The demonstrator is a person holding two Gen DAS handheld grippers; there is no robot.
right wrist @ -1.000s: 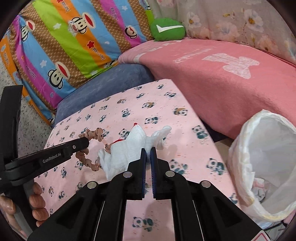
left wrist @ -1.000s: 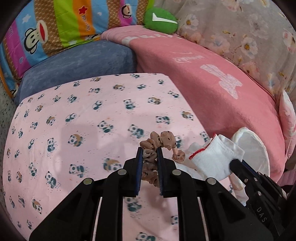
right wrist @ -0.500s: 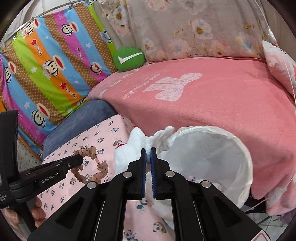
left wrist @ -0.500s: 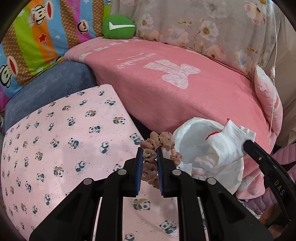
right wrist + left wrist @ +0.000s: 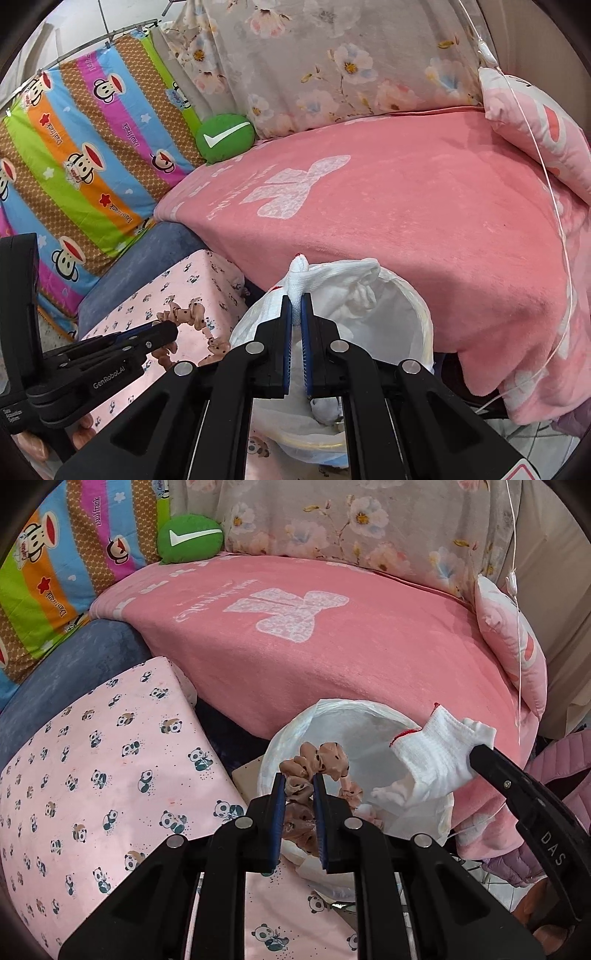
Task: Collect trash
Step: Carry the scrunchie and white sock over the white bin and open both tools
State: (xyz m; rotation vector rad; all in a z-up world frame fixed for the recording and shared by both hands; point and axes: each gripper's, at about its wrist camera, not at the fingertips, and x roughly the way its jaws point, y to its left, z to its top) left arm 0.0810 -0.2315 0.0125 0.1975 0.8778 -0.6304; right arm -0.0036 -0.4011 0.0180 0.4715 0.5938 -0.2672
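Observation:
My left gripper (image 5: 299,781) is shut on a brown spotted scrunchie (image 5: 317,764) and holds it over the near rim of a bin lined with a white bag (image 5: 295,734). My right gripper (image 5: 295,299) is shut on a white glove with a red cuff edge (image 5: 332,277) and holds it over the same bin (image 5: 413,325). The glove (image 5: 439,757) also shows at the right in the left wrist view, hanging above the bin's mouth. The scrunchie (image 5: 188,317) and the left gripper (image 5: 162,332) show at the lower left in the right wrist view.
A pink panda-print cushion (image 5: 92,775) lies to the left of the bin. A pink blanket (image 5: 332,646) covers the sofa behind it. A green check-mark pillow (image 5: 190,539), a striped monkey-print cushion (image 5: 74,166) and a pink pillow (image 5: 517,657) sit further back.
Both grippers have swung right from over the panda cushion to above the bin, carrying the scrunchie and the glove. Both have stayed shut.

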